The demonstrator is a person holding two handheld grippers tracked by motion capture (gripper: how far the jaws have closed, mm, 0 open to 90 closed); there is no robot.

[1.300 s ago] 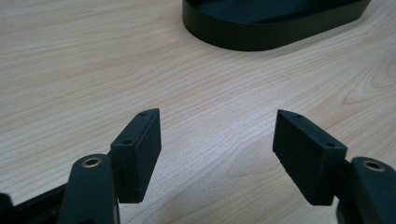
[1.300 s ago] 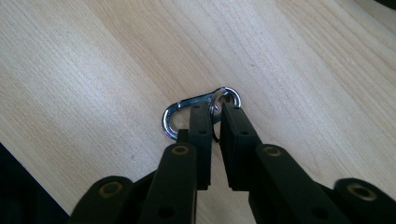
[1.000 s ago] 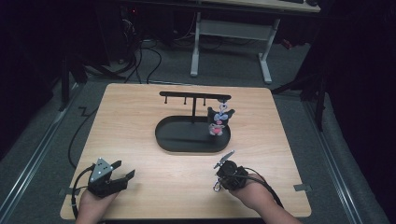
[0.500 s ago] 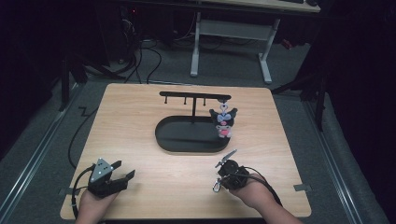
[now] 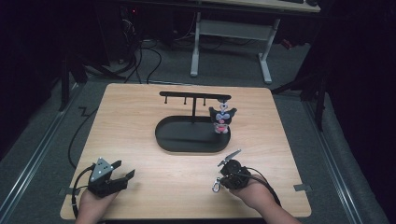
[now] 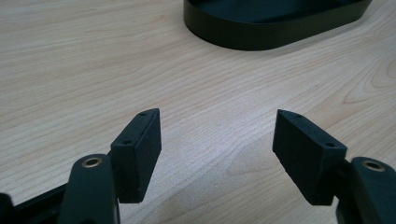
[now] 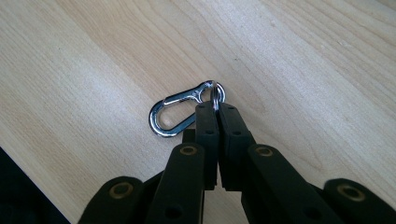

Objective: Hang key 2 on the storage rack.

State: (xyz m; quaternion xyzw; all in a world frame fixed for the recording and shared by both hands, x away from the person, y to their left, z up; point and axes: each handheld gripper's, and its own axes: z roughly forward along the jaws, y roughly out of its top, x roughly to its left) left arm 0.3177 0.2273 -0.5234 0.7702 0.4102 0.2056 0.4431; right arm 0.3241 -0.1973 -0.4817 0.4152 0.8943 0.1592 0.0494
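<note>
The right claw (image 7: 216, 108) is clenched on a small ring at the end of a silver carabiner clip (image 7: 180, 111), its two pads pressed flat together with the ring pinched at their very tips. Gripping the ring rather than the clip body probably leaves the spring gate free to be pushed onto something (the hooks on the stand look like the likely target). The clip sticks out sideways from the pad tips and hangs close over the wooden surface (image 7: 303, 70); from the high view it dangles at the near side of the right claw (image 5: 229, 170).

The left claw (image 6: 217, 140) is released, jaws wide apart with bare surface between them, resting near the front left corner as though waiting.

Farther out, well apart from both claws, stands a black oval tray (image 5: 187, 140) with a hook rail (image 5: 194, 95) above it, where a small dark plush charm (image 5: 222, 119) already hangs at the right end.
</note>
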